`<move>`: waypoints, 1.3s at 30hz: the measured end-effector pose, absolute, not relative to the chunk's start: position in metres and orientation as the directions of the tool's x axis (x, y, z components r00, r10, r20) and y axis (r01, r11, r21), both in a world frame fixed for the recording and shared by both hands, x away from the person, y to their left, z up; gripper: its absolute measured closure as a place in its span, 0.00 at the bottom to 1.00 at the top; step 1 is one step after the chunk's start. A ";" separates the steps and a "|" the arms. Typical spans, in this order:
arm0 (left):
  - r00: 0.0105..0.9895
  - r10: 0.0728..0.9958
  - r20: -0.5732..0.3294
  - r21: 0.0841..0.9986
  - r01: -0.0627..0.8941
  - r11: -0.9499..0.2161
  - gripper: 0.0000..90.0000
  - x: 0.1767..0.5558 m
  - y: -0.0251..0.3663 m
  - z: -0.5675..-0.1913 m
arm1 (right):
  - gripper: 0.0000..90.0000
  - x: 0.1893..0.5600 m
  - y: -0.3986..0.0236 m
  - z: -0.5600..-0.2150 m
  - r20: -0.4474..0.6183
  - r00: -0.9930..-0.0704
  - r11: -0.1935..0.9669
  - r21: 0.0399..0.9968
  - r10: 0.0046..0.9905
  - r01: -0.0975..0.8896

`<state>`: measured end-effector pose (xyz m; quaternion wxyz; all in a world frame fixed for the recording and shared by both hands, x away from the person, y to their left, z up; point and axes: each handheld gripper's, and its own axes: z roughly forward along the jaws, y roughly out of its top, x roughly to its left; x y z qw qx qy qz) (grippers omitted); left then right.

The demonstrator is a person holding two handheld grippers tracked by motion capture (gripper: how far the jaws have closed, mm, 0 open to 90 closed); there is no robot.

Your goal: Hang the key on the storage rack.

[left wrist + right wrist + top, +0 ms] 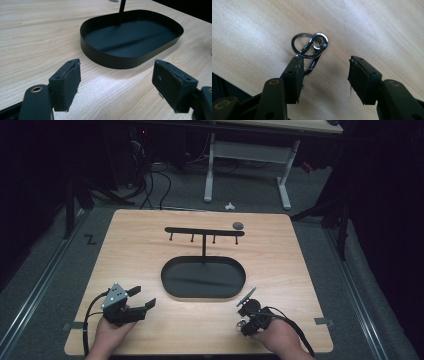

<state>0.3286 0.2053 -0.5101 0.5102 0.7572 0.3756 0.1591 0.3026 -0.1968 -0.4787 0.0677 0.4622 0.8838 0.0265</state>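
1. Dark room around a pale wood-grain table (280, 245); grey carpet and a white desk frame (247, 165) lie beyond its far edge.
2. Landmark: a black oval metal tray (172, 287) with a low wall, near the table's centre. I see its inside bare in the left gripper view (130, 40).
3. Black T-shaped hook stand (204, 232): its post rises from the far part of the tray, and four short pegs hang under its crossbar.
4. Small grey round object (238, 225): on the table beyond the tray, just beside the crossbar's right end. I cannot tell what it is.
5. Left gripper (142, 298): held in my left hand (111, 332), near the tray's near-left corner. Its jaws stand wide apart with nothing between them, pointing toward the tray.
6. Right gripper (246, 301): held in my right hand (280, 337), just near of the tray's near-right rim. Its jaws are spread apart.
7. Shiny metal keyring with clasp (310, 48): over the table by the tip of one right-gripper pad (294, 77); it is not pinched between the pads. Whether it touches that pad I cannot tell.
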 end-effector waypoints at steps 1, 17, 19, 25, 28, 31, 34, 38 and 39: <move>0.668 0.731 -0.142 0.891 0.407 -0.198 0.26 0.329 0.205 -0.510 | 0.52 0.304 -0.197 -0.477 -0.094 -0.555 0.563 0.110 0.827 0.819; 0.669 0.729 -0.143 0.885 0.415 -0.208 0.26 0.330 0.204 -0.512 | 0.67 0.316 -0.191 -0.469 -0.086 -0.610 0.616 0.132 0.787 0.776; 0.669 0.729 -0.143 0.885 0.417 -0.209 0.26 0.330 0.204 -0.512 | 0.74 0.317 -0.189 -0.470 -0.082 -0.628 0.633 0.132 0.774 0.763; 0.669 0.729 -0.145 0.882 0.422 -0.211 0.26 0.330 0.205 -0.512 | 0.91 0.316 -0.188 -0.470 -0.078 -0.660 0.665 0.123 0.747 0.737; 0.668 0.730 -0.144 0.881 0.423 -0.214 0.26 0.331 0.204 -0.512 | 0.97 0.315 -0.188 -0.470 -0.078 -0.670 0.674 0.124 0.738 0.728; 0.668 0.730 -0.143 0.879 0.425 -0.216 0.26 0.331 0.204 -0.513 | 0.98 0.315 -0.189 -0.470 -0.069 -0.677 0.680 0.125 0.732 0.723; 0.668 0.731 -0.143 0.879 0.425 -0.216 0.26 0.331 0.204 -0.513 | 0.98 0.315 -0.189 -0.470 -0.065 -0.682 0.684 0.123 0.729 0.719; 0.667 0.731 -0.143 0.878 0.426 -0.217 0.26 0.331 0.204 -0.513 | 0.98 0.316 -0.190 -0.468 -0.057 -0.685 0.686 0.117 0.726 0.718; 0.668 0.731 -0.143 0.879 0.425 -0.217 0.26 0.331 0.204 -0.513 | 0.98 0.316 -0.190 -0.467 -0.055 -0.685 0.686 0.119 0.727 0.718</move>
